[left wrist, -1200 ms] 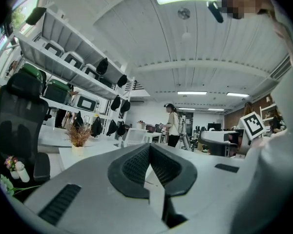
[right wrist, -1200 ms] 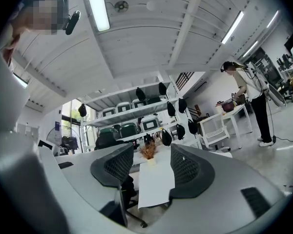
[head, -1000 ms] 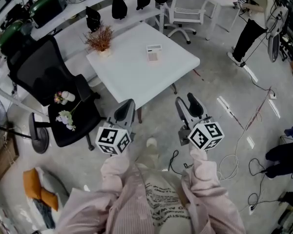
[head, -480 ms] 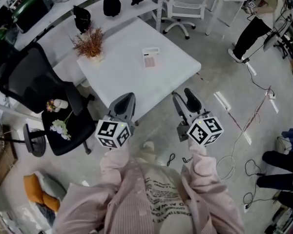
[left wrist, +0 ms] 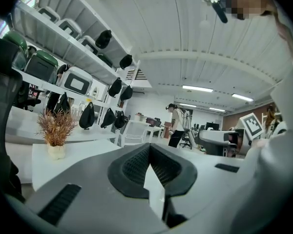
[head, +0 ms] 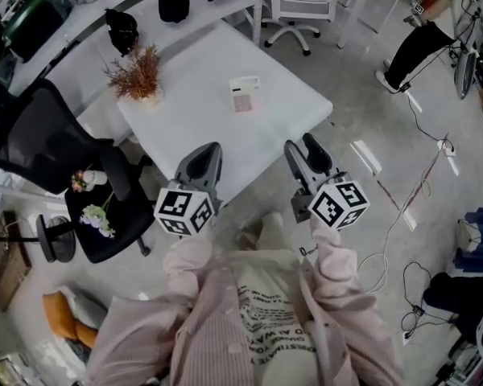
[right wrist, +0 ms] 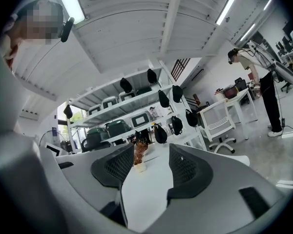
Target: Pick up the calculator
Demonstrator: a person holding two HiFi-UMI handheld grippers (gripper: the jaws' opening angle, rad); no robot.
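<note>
A white table (head: pixel 217 127) stands corner-on to the person, with a black chair (head: pixel 48 143) off its left side and cables (head: pixel 378 267) trailing over the floor to the right. Both grippers are held short of the near corner and aimed at the tabletop, apparently for an approach. The left gripper (head: pixel 204 155) has its jaws pressed together on nothing; the right gripper (head: pixel 304 153) has its jaws apart and empty, seemingly the readier one. A dried plant (head: pixel 137 75) sits by the far left edge. The calculator (head: pixel 244 96) lies flat toward the far side, well apart from both grippers, with bare tabletop all round it, so a reach looks unobstructed
</note>
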